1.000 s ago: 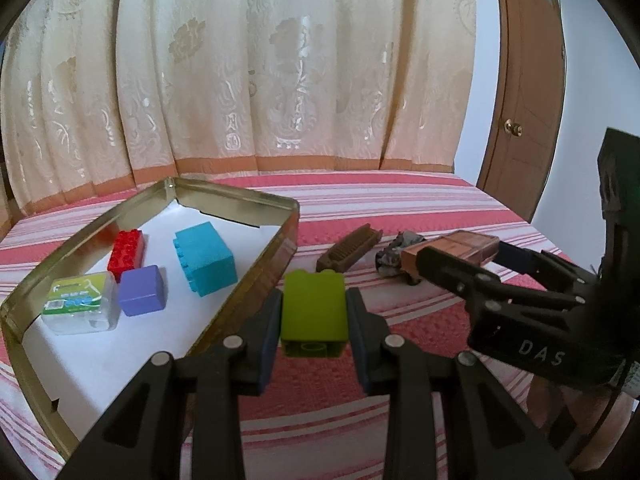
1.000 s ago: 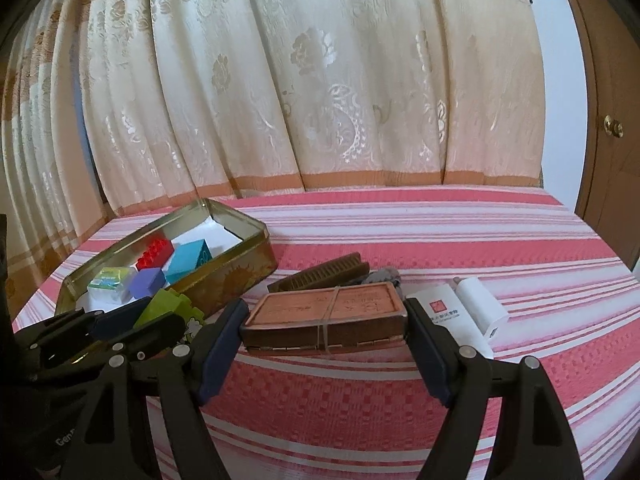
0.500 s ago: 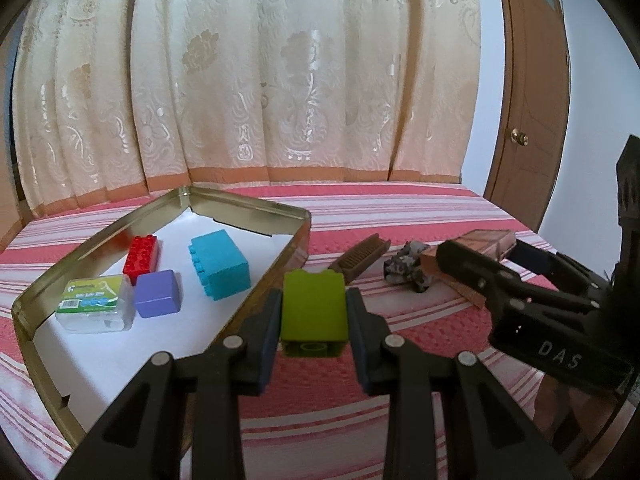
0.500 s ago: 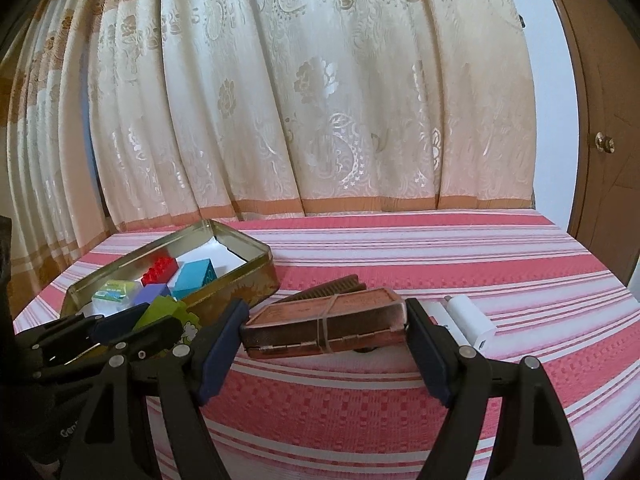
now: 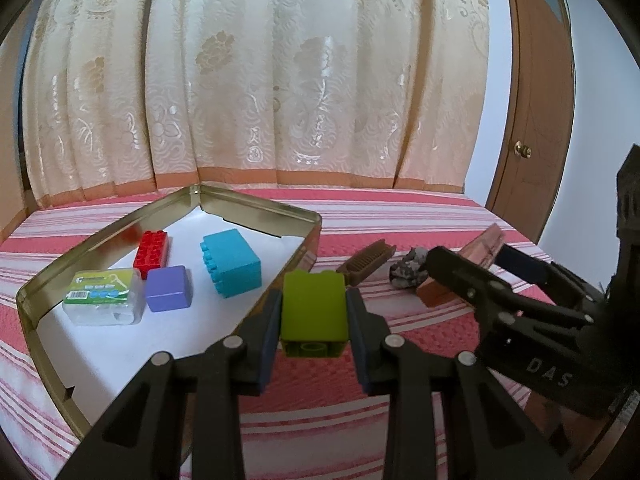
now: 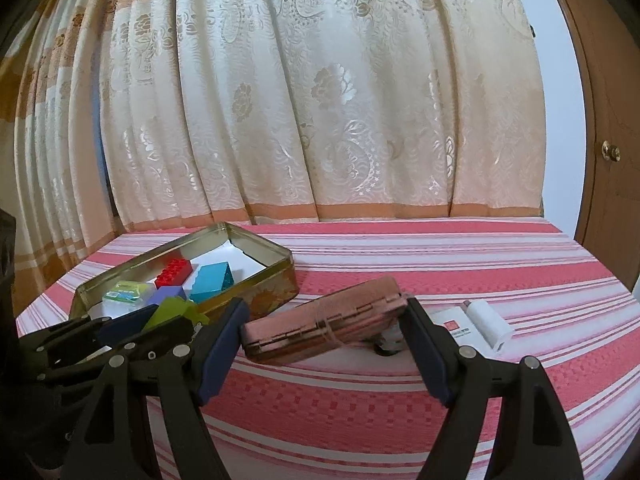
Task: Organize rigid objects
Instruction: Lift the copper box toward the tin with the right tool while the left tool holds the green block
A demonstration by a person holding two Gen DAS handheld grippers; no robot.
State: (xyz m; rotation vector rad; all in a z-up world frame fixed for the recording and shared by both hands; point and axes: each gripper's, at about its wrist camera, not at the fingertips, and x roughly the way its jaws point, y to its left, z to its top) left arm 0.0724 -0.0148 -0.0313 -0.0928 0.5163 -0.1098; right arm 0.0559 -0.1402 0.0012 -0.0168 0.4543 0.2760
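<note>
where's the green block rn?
Left wrist view, centre: green block clamped in the left gripper, just outside the tin's right wall, above the striped cloth.

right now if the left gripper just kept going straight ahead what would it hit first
Probably the near right wall of the gold tin, just beyond the green block that the left gripper holds. Depth is hard to judge; held high enough, it might clear the rim.

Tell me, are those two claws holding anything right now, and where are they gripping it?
Yes. The left gripper pinches a green block by its two opposite sides. The right gripper clamps a brown case by its two short ends, tilted.
</note>
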